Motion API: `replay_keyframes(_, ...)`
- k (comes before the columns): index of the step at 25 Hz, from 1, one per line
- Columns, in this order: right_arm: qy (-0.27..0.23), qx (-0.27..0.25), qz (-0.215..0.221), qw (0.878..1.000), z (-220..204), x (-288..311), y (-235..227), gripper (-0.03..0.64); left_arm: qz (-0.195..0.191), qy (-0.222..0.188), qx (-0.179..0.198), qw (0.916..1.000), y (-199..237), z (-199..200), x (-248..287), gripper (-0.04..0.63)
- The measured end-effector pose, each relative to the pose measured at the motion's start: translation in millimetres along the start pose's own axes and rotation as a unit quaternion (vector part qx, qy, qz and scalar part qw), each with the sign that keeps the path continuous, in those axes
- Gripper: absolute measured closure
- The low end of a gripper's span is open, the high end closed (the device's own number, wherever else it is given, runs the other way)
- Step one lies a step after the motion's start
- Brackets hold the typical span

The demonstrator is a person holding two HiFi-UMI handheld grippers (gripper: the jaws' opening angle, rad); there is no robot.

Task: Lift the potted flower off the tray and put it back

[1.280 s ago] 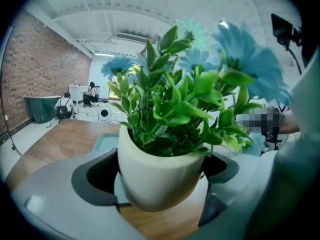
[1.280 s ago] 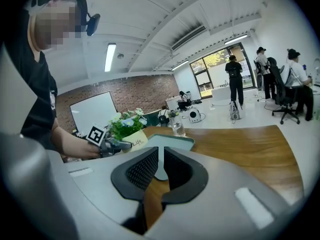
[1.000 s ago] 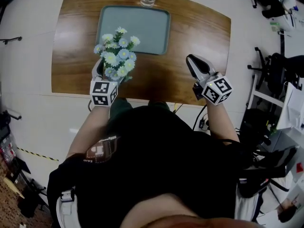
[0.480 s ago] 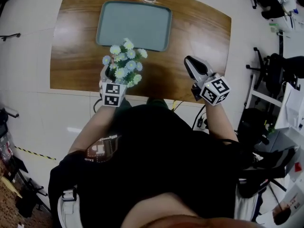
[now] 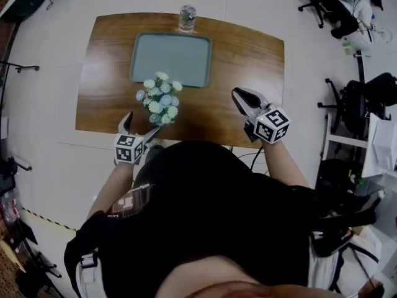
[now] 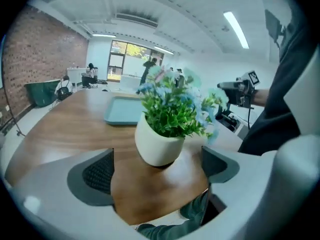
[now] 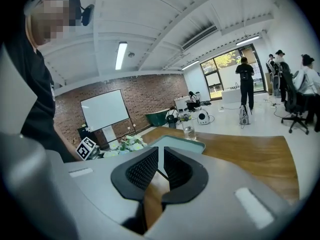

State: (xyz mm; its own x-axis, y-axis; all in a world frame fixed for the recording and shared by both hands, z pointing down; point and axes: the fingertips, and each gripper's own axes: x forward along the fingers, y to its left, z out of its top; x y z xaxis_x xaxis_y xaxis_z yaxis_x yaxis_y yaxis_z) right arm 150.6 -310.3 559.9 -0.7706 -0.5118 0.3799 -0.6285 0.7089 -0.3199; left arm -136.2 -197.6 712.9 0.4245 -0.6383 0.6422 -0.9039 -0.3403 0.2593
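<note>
The flower (image 6: 172, 104) stands in its white pot (image 6: 159, 145) on the bare wood of the table (image 5: 242, 54). It is off the tray (image 5: 170, 59), between the tray and the table's near edge. The left tool (image 6: 157, 170) is wide open at that near edge. Its two pads flank the space just in front of the pot and touch neither side of it. In the head view this tool (image 5: 141, 126) sits just below the blooms (image 5: 159, 100).

The right tool (image 7: 161, 166) is clenched to a thin slit with nothing in it. It hovers over the table's near right part (image 5: 239, 97), well apart from the flower. A bottle (image 5: 187, 17) stands at the far edge, just beyond the empty tray.
</note>
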Motion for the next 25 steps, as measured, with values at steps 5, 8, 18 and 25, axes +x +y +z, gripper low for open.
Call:
replay_keyframes(5,-0.002,-0.021,0.031,0.999,21,-17,9,0.568,0.047,-0.132,-0.084,0.9865,36,57,-76,0.076)
replay_keyframes(8,-0.008,-0.034,0.031,0.999,34,-17,17,0.569,0.040,-0.225,-0.105,0.9678,54,115,-115,0.157)
replay_keyframes(18,-0.069,-0.012,-0.053,0.996,57,-4,82,0.570,-0.148,-0.329,-0.020,0.9323,61,247,-170,0.562)
replay_keyframes(25,-0.085,0.000,-0.076,0.993,57,-21,104,0.575,-0.212,-0.318,-0.037,0.9233,51,262,-169,0.595)
